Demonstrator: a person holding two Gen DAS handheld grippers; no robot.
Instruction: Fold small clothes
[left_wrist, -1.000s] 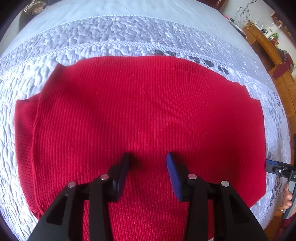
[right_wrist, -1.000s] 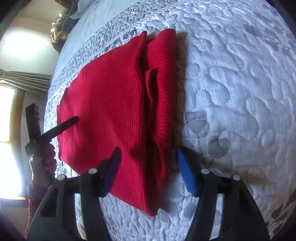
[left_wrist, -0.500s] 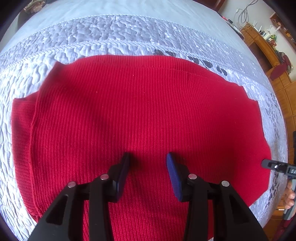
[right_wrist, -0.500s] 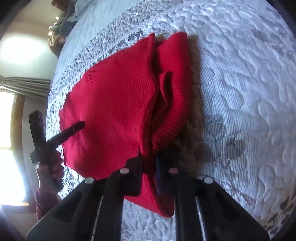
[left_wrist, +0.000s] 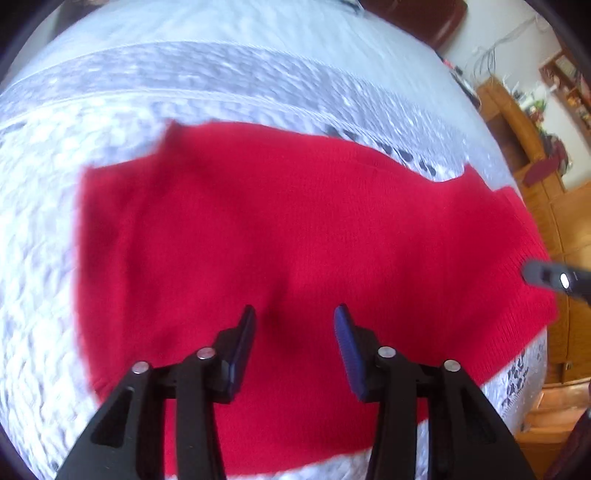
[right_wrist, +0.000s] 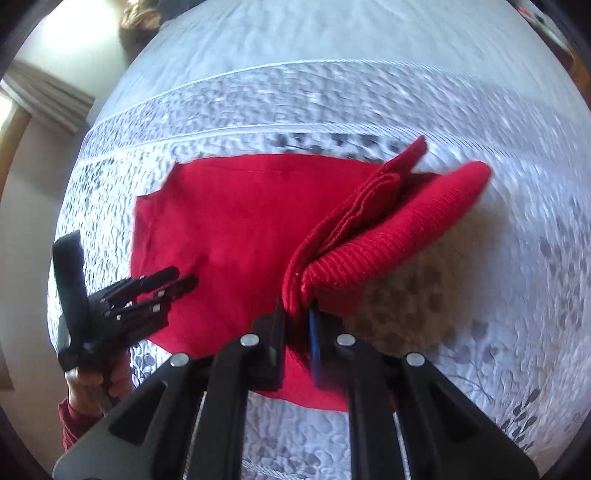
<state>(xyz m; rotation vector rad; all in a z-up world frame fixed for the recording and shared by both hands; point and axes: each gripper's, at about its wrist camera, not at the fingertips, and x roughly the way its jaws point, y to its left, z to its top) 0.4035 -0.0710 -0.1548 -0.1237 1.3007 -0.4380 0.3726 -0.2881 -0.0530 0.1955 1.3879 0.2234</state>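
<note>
Gripping hard now, the right claw (right_wrist: 297, 332) has its pads pressed together on a bunched edge of the red knit garment (right_wrist: 236, 236), and that end is lifted off the bed's quilted white cover (right_wrist: 480, 295). The raised part stands up as a thick ribbed fold (right_wrist: 388, 229), several layers showing along its edge, with a shadow under it on the quilt. The rest of the garment lies spread flat on the cover, away from the fold and toward the left claw.

Over on that side, the left claw (left_wrist: 293, 339) hangs above the flat middle of the garment (left_wrist: 295, 229). Its jaws have just been opening a little and stand partly apart, nothing between the blue pads (left_wrist: 349, 354), the red cloth lying below them rather than pinched. In the right wrist view the same claw (right_wrist: 173, 284) shows at the garment's left edge, its black fingers pointing in over the cloth, gripped from below by a person's hand (right_wrist: 96, 380) in a red sleeve.

From the left wrist view the tip of the right claw (left_wrist: 546, 277) pokes in at the garment's right end. Beyond the bed on that side is wooden furniture (left_wrist: 517, 122); the picture there is blurred. A grey patterned band (right_wrist: 295, 110) of the cover runs across just beyond the garment's far edge.
</note>
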